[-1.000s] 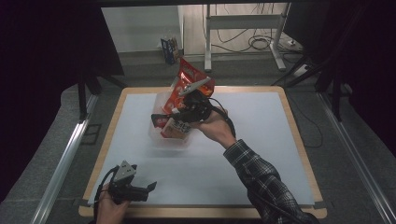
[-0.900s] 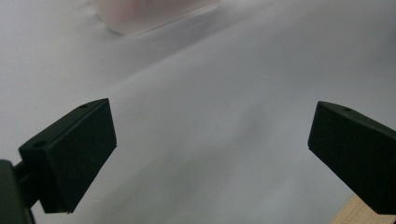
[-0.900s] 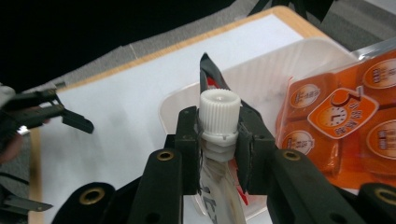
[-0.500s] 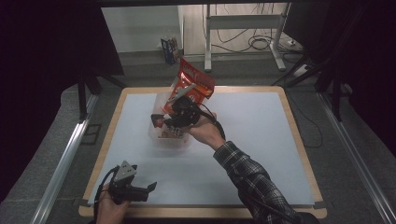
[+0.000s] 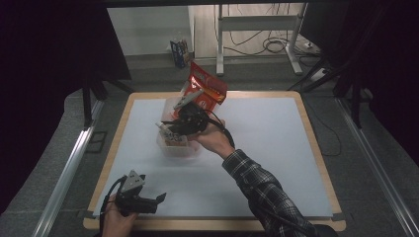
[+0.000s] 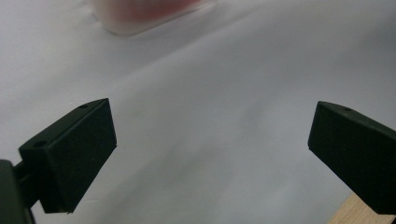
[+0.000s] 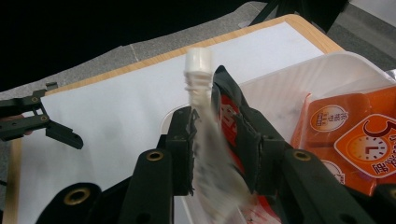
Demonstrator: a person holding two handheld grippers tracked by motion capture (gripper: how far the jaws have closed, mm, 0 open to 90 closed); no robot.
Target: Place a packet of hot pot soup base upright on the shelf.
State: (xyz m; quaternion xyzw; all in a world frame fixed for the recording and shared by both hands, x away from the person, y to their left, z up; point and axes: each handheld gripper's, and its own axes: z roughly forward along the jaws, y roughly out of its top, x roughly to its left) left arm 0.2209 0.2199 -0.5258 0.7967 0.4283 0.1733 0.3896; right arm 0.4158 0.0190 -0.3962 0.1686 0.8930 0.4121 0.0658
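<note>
A white surface [image 5: 276, 148] with a wooden rim fills the middle of a dim room, with grey floor around it, cables and a metal stand beyond its far edge. Near the far left part of the surface sits a clear plastic tub [image 5: 174, 146] holding snack packets, and an orange-red packet [image 5: 207, 89] leans up out of its far side. The right claw [image 5: 170, 129], held in a hand whose plaid sleeve [image 5: 257, 182] reaches in from the lower right, hangs over the tub. In the right gripper view a spouted pouch [image 7: 205, 140] with a white screw cap [image 7: 198, 63] stands between the right claw's jaws [image 7: 212, 149], above the tub's white wall [image 7: 289, 88] and beside orange packets [image 7: 345, 140]; the jaws have just been opening, and the blurred pouch looks slack between the pads rather than pinched. The left claw [image 5: 159, 198] rests low at the near left edge of the surface, well apart from the tub, its jaws spread wide with nothing between them; in the left gripper view [image 6: 210, 140] the tub's corner [image 6: 140, 18] shows ahead of it.
</note>
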